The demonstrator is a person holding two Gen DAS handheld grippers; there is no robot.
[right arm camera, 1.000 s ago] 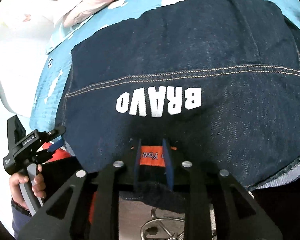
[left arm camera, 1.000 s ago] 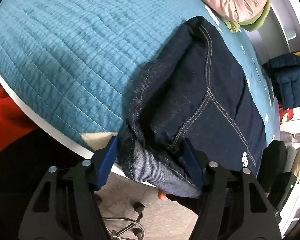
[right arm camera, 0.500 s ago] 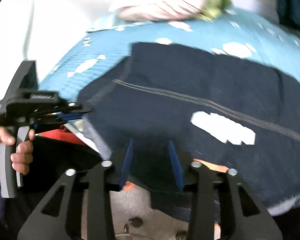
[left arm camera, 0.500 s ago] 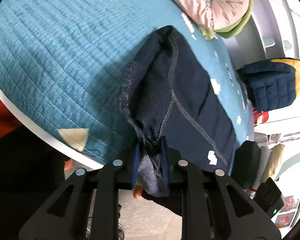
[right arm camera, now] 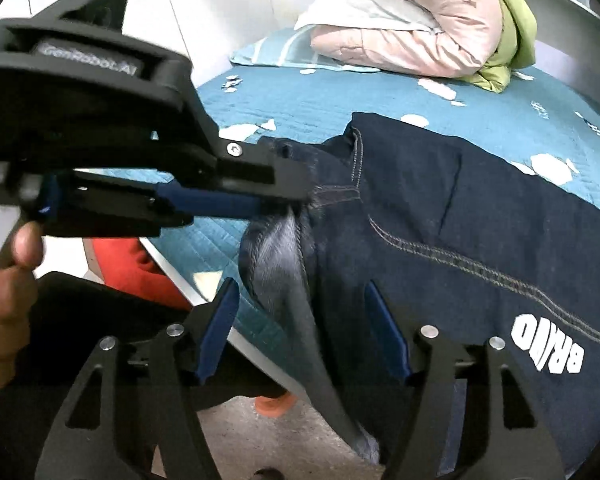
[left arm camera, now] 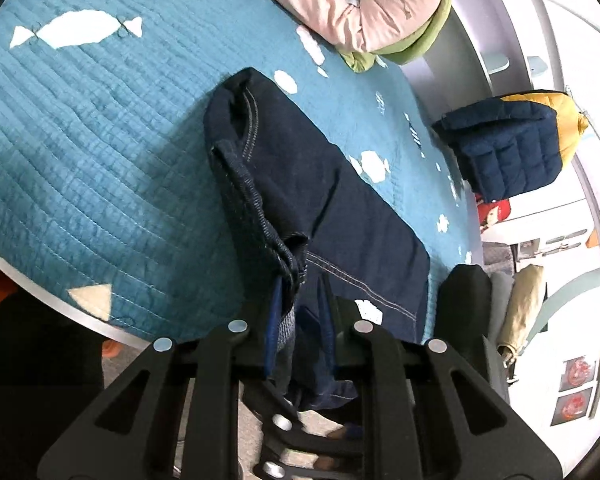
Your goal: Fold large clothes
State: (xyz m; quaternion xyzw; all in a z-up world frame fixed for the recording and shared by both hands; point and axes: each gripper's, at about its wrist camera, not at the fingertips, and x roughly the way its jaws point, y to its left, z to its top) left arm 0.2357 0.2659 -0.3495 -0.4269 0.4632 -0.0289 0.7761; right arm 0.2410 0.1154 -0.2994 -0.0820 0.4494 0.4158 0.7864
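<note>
1. We find the dark denim garment point(left arm camera: 340, 200) lying on the quilted teal bedspread point(left arm camera: 100, 140), its near edge hanging over the bed's side; pale contrast stitching and white block lettering show on the cloth.
2. The left gripper point(left arm camera: 298, 292) is clamped on a bunched, thick fold of the denim's hem.
3. The right gripper point(right arm camera: 304, 312) has its jaws opening; paler inner denim hangs between the blue pads, not pressed.
4. A puffy pink duvet point(left arm camera: 360, 0) sits at the bed's far end.
</note>
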